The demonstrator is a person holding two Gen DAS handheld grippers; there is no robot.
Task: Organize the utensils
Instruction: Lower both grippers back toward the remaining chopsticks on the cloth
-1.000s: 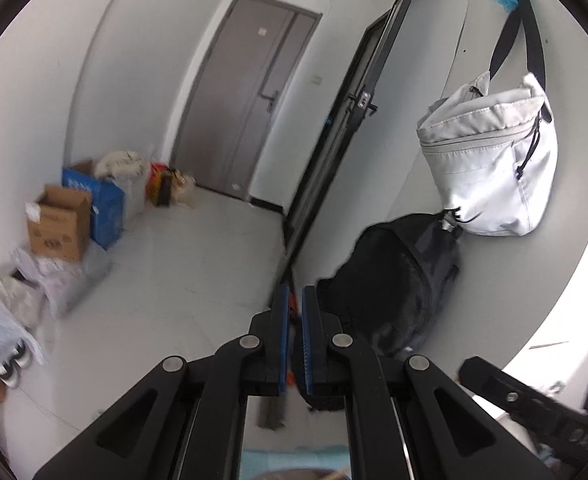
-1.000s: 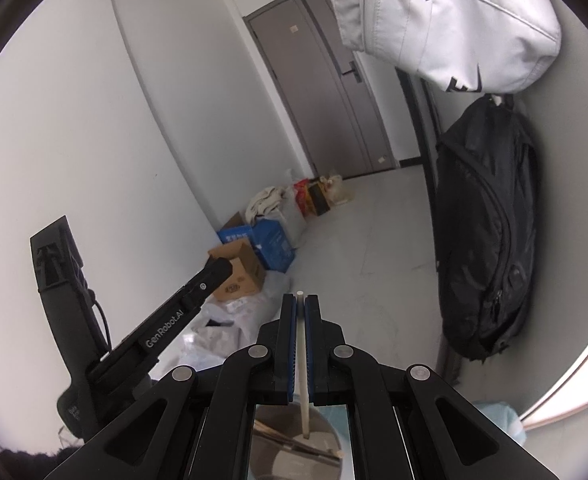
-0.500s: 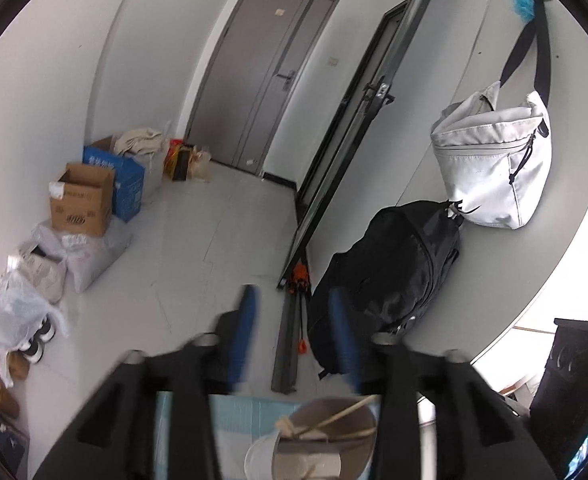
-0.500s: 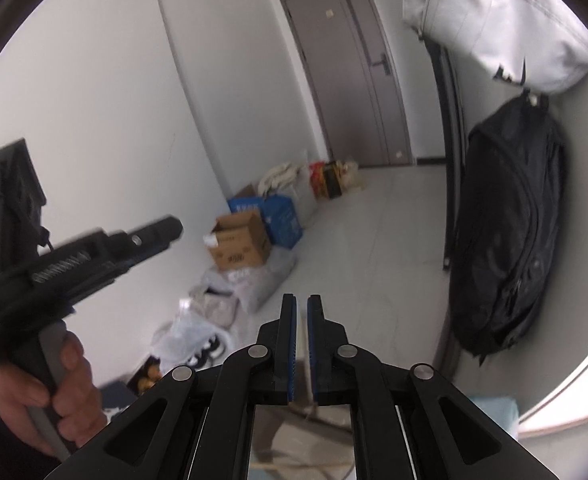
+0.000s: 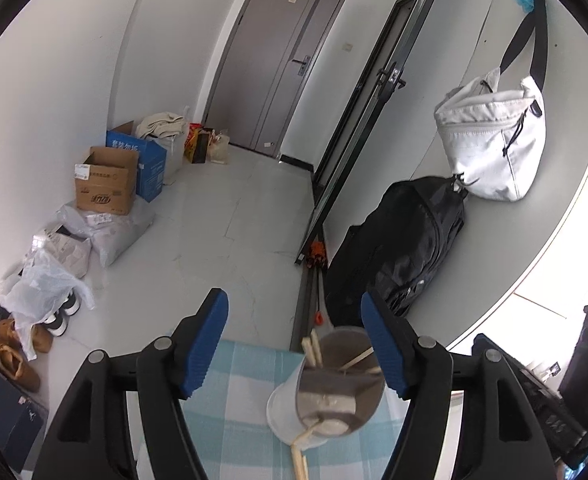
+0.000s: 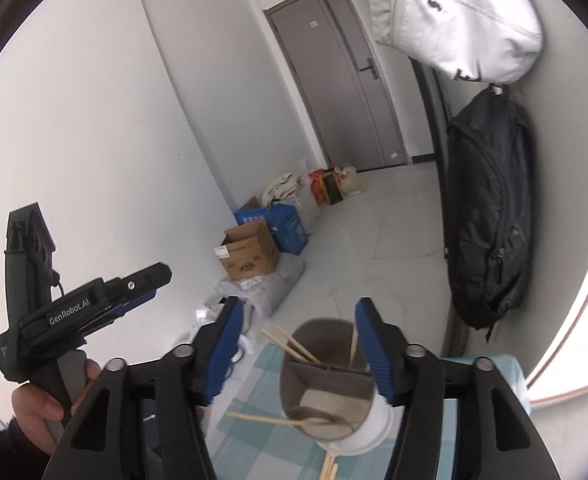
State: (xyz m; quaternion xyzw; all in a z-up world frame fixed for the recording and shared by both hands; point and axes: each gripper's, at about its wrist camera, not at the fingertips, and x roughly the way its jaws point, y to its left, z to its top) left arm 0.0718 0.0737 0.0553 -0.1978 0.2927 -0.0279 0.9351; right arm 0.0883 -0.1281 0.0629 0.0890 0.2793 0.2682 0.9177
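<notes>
A white utensil holder (image 5: 294,412) with a grey divided inside stands on a blue checked cloth (image 5: 233,408). Several pale chopsticks (image 6: 294,346) lean in it, and one lies across its rim (image 6: 269,420). My left gripper (image 5: 293,300) hovers just behind and above the holder (image 6: 378,420), its jaws opening and nothing pressed between the blue pads (image 5: 209,340). My right gripper (image 6: 298,305) hangs over the same holder, jaws opening too, holding nothing. A chopstick (image 6: 354,344) stands close to its right pad without being gripped. In the right wrist view a hand (image 6: 37,408) holds the left gripper (image 6: 149,284) at the left.
Beyond the cloth's edge lies a tiled floor with cardboard boxes (image 5: 105,180), plastic bags and shoes (image 5: 53,312) along the left wall. A black backpack (image 5: 402,248) and a white bag (image 5: 494,148) hang on the right wall. A grey door (image 5: 277,68) is at the back.
Both grippers went from shut to wide open. The right one held a pale chopstick a second ago and has let it go. Both pulled back, bringing the holder into view.
</notes>
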